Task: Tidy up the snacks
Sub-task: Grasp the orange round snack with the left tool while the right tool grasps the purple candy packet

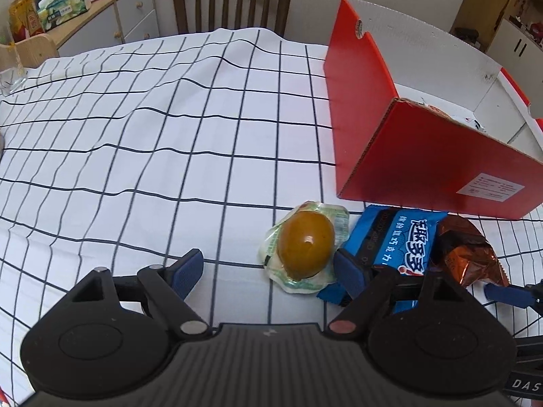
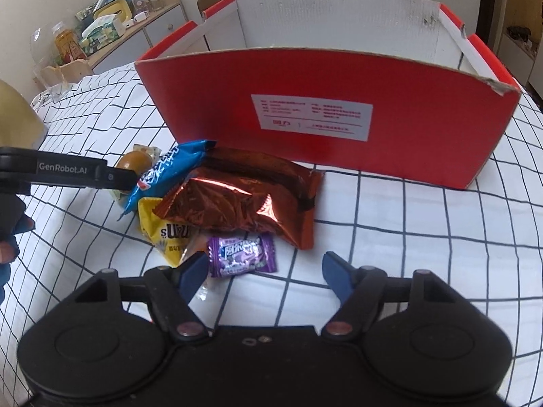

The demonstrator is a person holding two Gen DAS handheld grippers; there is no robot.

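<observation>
Right wrist view shows open right jaws with the purple candy (image 2: 241, 253) just ahead (left jaws open by the egg (image 1: 304, 245)): straddle it squarely before squeezing.

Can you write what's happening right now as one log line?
left tongs: open, by egg pack | right tongs: open, by purple candy | red box: behind snacks

A white cloth with a dark grid (image 1: 152, 156) covers the bench. At the upper middle of the left view stands a wooden chair (image 1: 232, 3). At the upper left, a sideboard (image 1: 112, 17) carries a tissue pack (image 1: 64, 5) and a yellow-labelled bottle (image 1: 23, 13).
</observation>
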